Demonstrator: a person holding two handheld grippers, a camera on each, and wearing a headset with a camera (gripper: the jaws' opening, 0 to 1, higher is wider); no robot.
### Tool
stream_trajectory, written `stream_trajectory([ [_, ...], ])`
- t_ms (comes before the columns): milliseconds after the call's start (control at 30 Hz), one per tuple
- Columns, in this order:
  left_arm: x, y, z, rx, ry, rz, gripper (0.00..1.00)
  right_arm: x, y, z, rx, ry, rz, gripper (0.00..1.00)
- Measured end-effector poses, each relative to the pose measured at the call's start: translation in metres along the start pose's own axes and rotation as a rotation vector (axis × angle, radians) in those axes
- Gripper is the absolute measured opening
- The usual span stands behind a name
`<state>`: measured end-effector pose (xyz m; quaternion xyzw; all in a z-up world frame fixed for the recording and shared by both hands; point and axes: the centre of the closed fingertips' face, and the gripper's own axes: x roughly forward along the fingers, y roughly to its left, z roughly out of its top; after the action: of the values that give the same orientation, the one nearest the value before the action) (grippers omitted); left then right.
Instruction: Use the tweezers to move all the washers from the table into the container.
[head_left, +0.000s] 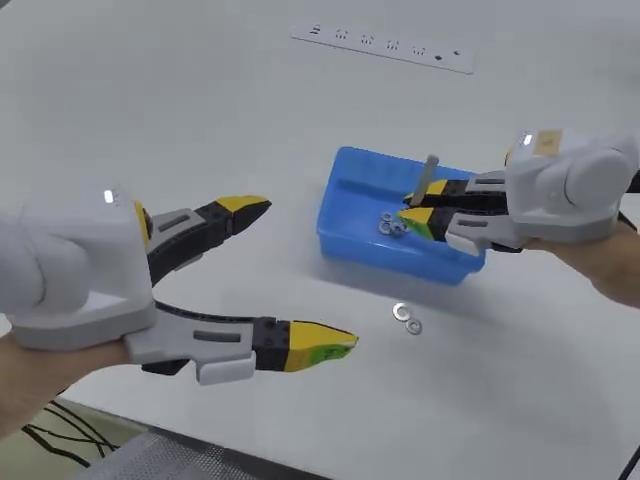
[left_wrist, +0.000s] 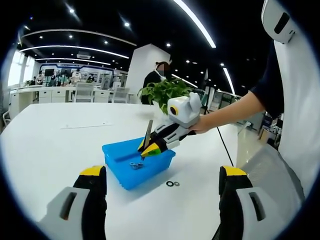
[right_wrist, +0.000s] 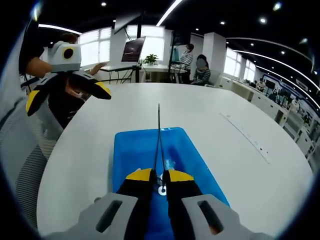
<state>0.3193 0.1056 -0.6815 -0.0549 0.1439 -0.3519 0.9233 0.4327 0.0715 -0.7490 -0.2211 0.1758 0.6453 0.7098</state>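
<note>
My right gripper (head_left: 408, 214) is shut on thin grey tweezers (head_left: 428, 176), which stick up from its jaws over the blue container (head_left: 352, 240). Several washers (head_left: 391, 226) lie inside the container, just under the jaw tips. Two washers (head_left: 407, 319) lie on the white table in front of the container. My left gripper (head_left: 298, 275) hangs open to the left, holding nothing. In the left gripper view the two table washers (left_wrist: 173, 183) lie between its jaws, farther off, with the container (left_wrist: 120, 172) and the right gripper (left_wrist: 156, 143) behind. In the right gripper view the tweezers (right_wrist: 159, 135) run forward over the container (right_wrist: 135, 150).
A white power strip (head_left: 385, 46) lies at the far side of the table (head_left: 150, 110). The table's front edge runs along the bottom of the head view, with cables under it at the lower left. A potted plant (left_wrist: 162, 92) and people stand beyond the table.
</note>
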Motion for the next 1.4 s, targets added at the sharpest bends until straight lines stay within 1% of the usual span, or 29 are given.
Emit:
stream_trajectory([
  [100, 0.006, 0.004, 0.007, 0.018, -0.004, -0.010, 0.97, -0.003, -0.001, 0.005, 0.003, -0.010, -0.006, 0.11],
  [200, 0.015, 0.011, 0.017, 0.059, -0.009, -0.013, 0.93, -0.005, 0.000, 0.009, 0.002, -0.023, -0.002, 0.10],
  [367, 0.030, 0.021, 0.031, 0.075, -0.030, -0.003, 0.88, -0.004, 0.008, 0.013, -0.038, -0.016, 0.007, 0.08],
  [400, 0.033, 0.022, 0.033, 0.080, -0.032, 0.001, 0.86, -0.004, 0.010, 0.013, -0.045, -0.013, 0.010, 0.08],
  [467, 0.039, 0.030, 0.037, 0.115, -0.038, 0.036, 0.82, -0.005, 0.013, 0.014, -0.070, -0.004, 0.010, 0.08],
  [567, 0.050, 0.035, 0.040, 0.121, -0.033, 0.038, 0.77, -0.007, 0.018, 0.017, -0.090, -0.004, 0.014, 0.08],
  [600, 0.055, 0.035, 0.040, 0.139, -0.018, 0.031, 0.74, -0.008, 0.020, 0.018, -0.097, -0.002, 0.019, 0.08],
  [633, 0.059, 0.033, 0.040, 0.155, -0.007, 0.014, 0.70, -0.008, 0.021, 0.018, -0.105, 0.000, 0.022, 0.08],
  [667, 0.064, 0.030, 0.041, 0.171, -0.005, -0.007, 0.65, -0.008, 0.023, 0.017, -0.117, 0.006, 0.022, 0.08],
  [733, 0.071, 0.023, 0.043, 0.203, 0.003, -0.054, 0.58, -0.008, 0.024, 0.016, -0.125, 0.016, 0.027, 0.08],
  [800, 0.078, 0.022, 0.044, 0.231, 0.016, -0.068, 0.56, -0.008, 0.025, 0.015, -0.128, 0.021, 0.029, 0.08],
  [833, 0.081, 0.021, 0.044, 0.233, 0.019, -0.082, 0.54, -0.009, 0.026, 0.015, -0.132, 0.023, 0.029, 0.08],
  [867, 0.083, 0.016, 0.045, 0.237, 0.017, -0.116, 0.47, -0.009, 0.027, 0.015, -0.139, 0.028, 0.028, 0.08],
  [900, 0.085, 0.013, 0.045, 0.242, 0.018, -0.139, 0.38, -0.010, 0.028, 0.015, -0.142, 0.030, 0.030, 0.08],
  [933, 0.086, 0.012, 0.045, 0.244, 0.021, -0.150, 0.31, -0.010, 0.028, 0.015, -0.145, 0.029, 0.032, 0.08],
  [967, 0.088, 0.009, 0.045, 0.260, 0.026, -0.165, 0.27, -0.011, 0.030, 0.016, -0.148, 0.028, 0.034, 0.08],
  [1000, 0.089, 0.009, 0.045, 0.264, 0.026, -0.171, 0.29, -0.011, 0.031, 0.016, -0.150, 0.028, 0.036, 0.08],
  [1033, 0.090, 0.006, 0.045, 0.256, 0.031, -0.195, 0.31, -0.011, 0.032, 0.016, -0.153, 0.027, 0.040, 0.08],
  [1067, 0.090, 0.004, 0.044, 0.255, 0.033, -0.207, 0.30, -0.011, 0.032, 0.016, -0.152, 0.027, 0.042, 0.08],
  [1200, 0.090, 0.002, 0.041, 0.260, 0.050, -0.238, 0.24, -0.011, 0.035, 0.015, -0.155, 0.030, 0.054, 0.08],
  [1300, 0.088, 0.001, 0.042, 0.262, 0.050, -0.251, 0.20, -0.010, 0.037, 0.015, -0.155, 0.030, 0.061, 0.08],
  [1400, 0.086, -0.004, 0.044, 0.271, 0.050, -0.267, 0.15, -0.009, 0.039, 0.017, -0.157, 0.027, 0.068, 0.08],
])
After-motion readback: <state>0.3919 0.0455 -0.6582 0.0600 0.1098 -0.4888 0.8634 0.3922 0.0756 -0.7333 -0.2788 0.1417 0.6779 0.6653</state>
